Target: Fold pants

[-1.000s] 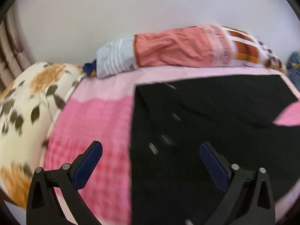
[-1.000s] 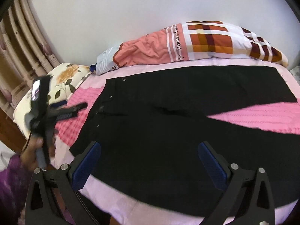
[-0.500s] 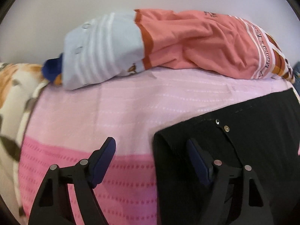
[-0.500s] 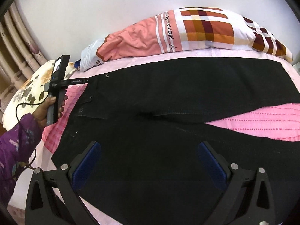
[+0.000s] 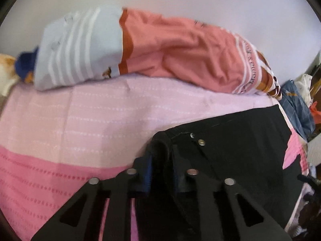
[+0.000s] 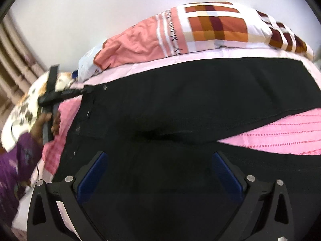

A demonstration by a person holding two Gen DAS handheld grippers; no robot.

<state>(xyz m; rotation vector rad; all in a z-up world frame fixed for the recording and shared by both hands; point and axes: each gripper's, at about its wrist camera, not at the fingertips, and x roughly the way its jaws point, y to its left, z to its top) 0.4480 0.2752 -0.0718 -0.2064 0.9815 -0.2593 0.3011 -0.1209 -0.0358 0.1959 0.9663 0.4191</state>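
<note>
Black pants (image 5: 230,150) lie spread flat on a pink bedspread (image 5: 70,130), waistband to the left and legs running right. My left gripper (image 5: 161,154) is at the far corner of the waistband, near two metal buttons. Its jaws are closing, and a bunched fold of black fabric is pinched between the blue pads. The right wrist view shows the same left gripper (image 6: 88,89) at that corner, held by a hand (image 6: 46,122). My right gripper (image 6: 158,156) hangs open just above the pants (image 6: 180,100) near the seat, with nothing between its fingers.
A long pillow (image 5: 170,50) in salmon, pale blue stripes and orange checks lies along the white wall. A floral pillow (image 6: 26,104) sits at the bed's left end, by curtains (image 6: 14,64). A purple sleeve (image 6: 18,160) is at the left. Loose clothes (image 5: 297,104) pile beyond the bed's right side.
The left gripper swung to the waistband's far corner and its wide jaws closed onto the fabric. The right gripper came lower and closer over the pants, still open.
</note>
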